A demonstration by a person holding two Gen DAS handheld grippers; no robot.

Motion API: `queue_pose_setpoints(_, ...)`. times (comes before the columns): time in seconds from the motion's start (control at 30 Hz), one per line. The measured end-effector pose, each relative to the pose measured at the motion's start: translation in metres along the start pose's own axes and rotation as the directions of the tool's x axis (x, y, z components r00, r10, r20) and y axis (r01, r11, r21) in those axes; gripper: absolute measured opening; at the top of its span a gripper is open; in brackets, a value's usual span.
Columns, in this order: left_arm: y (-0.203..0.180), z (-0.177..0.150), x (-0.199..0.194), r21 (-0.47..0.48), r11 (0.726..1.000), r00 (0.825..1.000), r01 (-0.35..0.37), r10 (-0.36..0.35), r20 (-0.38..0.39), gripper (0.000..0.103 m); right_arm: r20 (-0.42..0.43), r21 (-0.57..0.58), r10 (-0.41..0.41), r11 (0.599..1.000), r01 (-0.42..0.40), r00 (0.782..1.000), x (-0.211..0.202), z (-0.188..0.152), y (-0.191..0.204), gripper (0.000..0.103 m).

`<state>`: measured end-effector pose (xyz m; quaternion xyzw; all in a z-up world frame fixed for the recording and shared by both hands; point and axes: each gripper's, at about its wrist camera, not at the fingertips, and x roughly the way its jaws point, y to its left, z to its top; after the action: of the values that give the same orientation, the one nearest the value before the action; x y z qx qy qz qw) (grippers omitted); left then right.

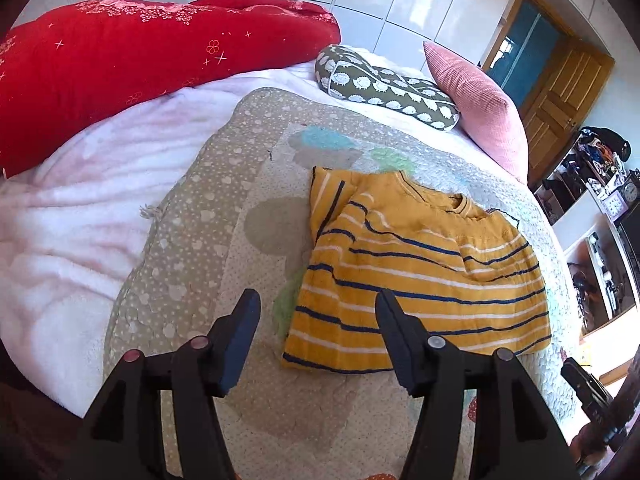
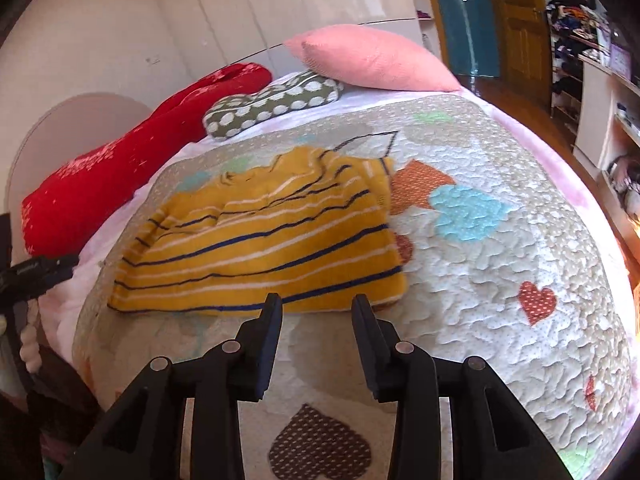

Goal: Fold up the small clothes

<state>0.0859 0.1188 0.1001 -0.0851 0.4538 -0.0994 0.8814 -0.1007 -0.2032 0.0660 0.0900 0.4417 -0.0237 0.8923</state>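
Covered by a quilted spread [image 2: 500, 264] with hearts in orange, blue and brown; a pink fleecy blanket [image 1: 60, 216] underneath, showing along the edges. Bulked against the far side, a long red cushion [image 1: 120, 64] with a pale flower print. Leaned near the head end, a pink ribbed pillow [image 1: 476, 108], touching a smaller olive cushion [image 1: 384, 88] patterned in white. Lay flat on the spread, a small yellow top [image 2: 260, 240] striped in navy and white, sleeves folded in over the body, neckline [image 1: 460, 202] toward the pillows, hem toward the cameras. Hung just short of that hem, the right gripper [image 2: 316, 312], jaws parted with nothing between them, only the spread and the hem's edge showing through the gap. Hovered at the top's left side, the left gripper [image 1: 316, 304], jaws wider apart and likewise empty, the right finger [image 1: 394, 312] overlapping the striped cloth in view; contact with it impossible to tell.
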Motion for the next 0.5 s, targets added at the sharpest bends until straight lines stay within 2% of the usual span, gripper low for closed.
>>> queue_pose_setpoints(0.1, 0.0, 0.01, 0.01, 0.02, 1.0, 1.0, -0.004, 0.004, -0.012, 0.059, -0.022, -0.135, 0.025, 0.99, -0.028, 0.999, 0.012, -0.003, 0.047, 0.049)
queue_pose_setpoints(0.23, 0.008, 0.032, 0.04, -0.001, 0.998, 0.994, 0.066, -0.066, -0.083, 0.059, -0.037, -0.33, 0.016, 0.944, -0.027, 0.999, 0.035, -0.009, 0.111, 0.052)
queue_pose_setpoints(0.4, 0.007, 0.063, 0.09, 0.017, 0.993, 0.977, 0.12, -0.115, -0.178, 0.06, -0.029, -0.531, 0.03, 0.846, -0.041, 0.999, 0.075, -0.015, 0.185, 0.055)
queue_pose_setpoints(0.5, 0.001, 0.075, 0.124, 0.037, 0.981, 0.951, 0.188, -0.172, -0.257, 0.06, -0.02, -0.637, 0.023, 0.77, -0.03, 1.0, 0.103, -0.025, 0.223, 0.055)
